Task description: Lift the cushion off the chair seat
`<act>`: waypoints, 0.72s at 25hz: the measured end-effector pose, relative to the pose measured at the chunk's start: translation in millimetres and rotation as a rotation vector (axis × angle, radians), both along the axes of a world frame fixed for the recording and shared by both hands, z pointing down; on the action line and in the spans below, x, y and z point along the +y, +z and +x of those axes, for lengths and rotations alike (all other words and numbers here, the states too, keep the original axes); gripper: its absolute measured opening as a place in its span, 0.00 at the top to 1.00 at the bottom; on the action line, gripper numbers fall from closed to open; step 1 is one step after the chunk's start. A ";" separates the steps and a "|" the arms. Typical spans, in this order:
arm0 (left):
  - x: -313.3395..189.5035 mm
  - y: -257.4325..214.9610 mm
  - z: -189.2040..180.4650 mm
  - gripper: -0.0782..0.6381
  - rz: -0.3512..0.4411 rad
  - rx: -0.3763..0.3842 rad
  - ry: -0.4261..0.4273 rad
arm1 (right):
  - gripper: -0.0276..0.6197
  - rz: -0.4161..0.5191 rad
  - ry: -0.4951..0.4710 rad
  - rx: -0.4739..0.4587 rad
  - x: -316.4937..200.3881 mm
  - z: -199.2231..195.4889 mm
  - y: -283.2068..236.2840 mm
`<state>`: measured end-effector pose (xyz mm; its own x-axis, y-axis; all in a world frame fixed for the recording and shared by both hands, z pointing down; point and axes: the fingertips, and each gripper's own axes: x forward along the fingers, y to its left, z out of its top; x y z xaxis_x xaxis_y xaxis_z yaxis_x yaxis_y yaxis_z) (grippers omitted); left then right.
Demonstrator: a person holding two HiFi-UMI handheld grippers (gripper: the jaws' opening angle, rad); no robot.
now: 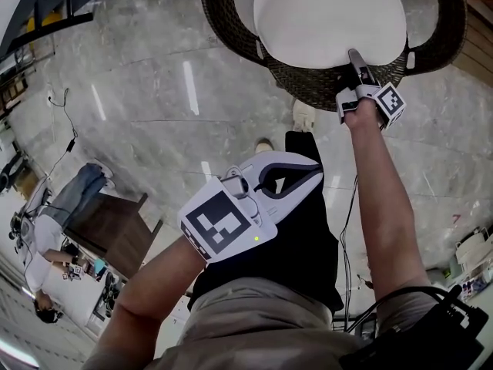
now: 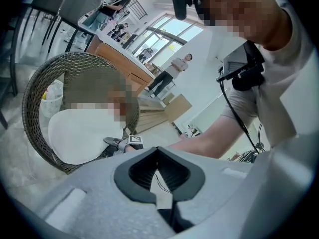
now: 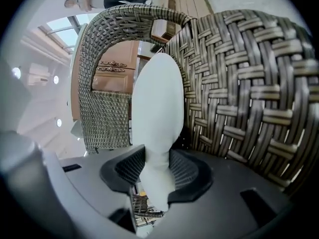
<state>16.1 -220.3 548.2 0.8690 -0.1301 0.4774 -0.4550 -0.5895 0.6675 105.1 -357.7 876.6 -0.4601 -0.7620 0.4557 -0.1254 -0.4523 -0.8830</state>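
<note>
Underfoot lies a polished grey stone floor point(image 1: 154, 91) in a bright, glazed hall; a long wooden counter point(image 2: 119, 59) runs behind, with bystanders point(image 2: 164, 76) beside it. Near the floor's left edge a seated person point(image 1: 54, 230) is at a dark brown wooden table point(image 1: 115, 230). A round-backed grey-brown woven wicker chair point(image 1: 323, 75) stands ahead, and the white oval cushion point(image 1: 327, 18) lies flat on its seat. The right gripper point(image 1: 358, 66) reaches over the chair's front rim, its ribbed pads point(image 3: 129, 166) pinching the cushion's near edge, with the woven chair wall close on its right. The left gripper point(image 1: 312, 166) hangs well back above the wearer's dark trousers point(image 1: 308, 230), jaw tips together, nothing between them.
</note>
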 end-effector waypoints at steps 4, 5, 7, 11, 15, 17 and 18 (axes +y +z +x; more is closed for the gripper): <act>3.4 0.4 -2.7 0.88 -0.006 -0.004 -0.009 | 0.74 -0.016 -0.001 -0.015 3.6 0.9 1.4; 3.4 -0.7 -3.3 0.88 -0.005 -0.004 -0.011 | 0.75 -0.016 -0.007 -0.011 3.4 1.1 0.4; 2.5 -2.7 -4.9 0.88 -0.001 -0.005 -0.016 | 0.76 -0.019 -0.022 0.005 2.6 0.9 -1.0; -2.2 -5.2 -8.7 0.88 0.011 -0.012 -0.024 | 0.79 -0.017 -0.029 0.003 2.1 -0.6 -2.3; -9.6 -8.6 -14.6 0.88 0.018 -0.015 -0.049 | 0.81 -0.031 -0.038 0.014 3.7 -0.8 -2.0; -8.6 -10.0 -18.5 0.88 0.022 -0.019 -0.055 | 0.82 -0.030 -0.047 0.027 5.5 0.8 -5.9; -7.0 -11.1 -19.9 0.88 0.025 -0.021 -0.057 | 0.83 -0.025 -0.052 0.034 6.4 2.0 -9.7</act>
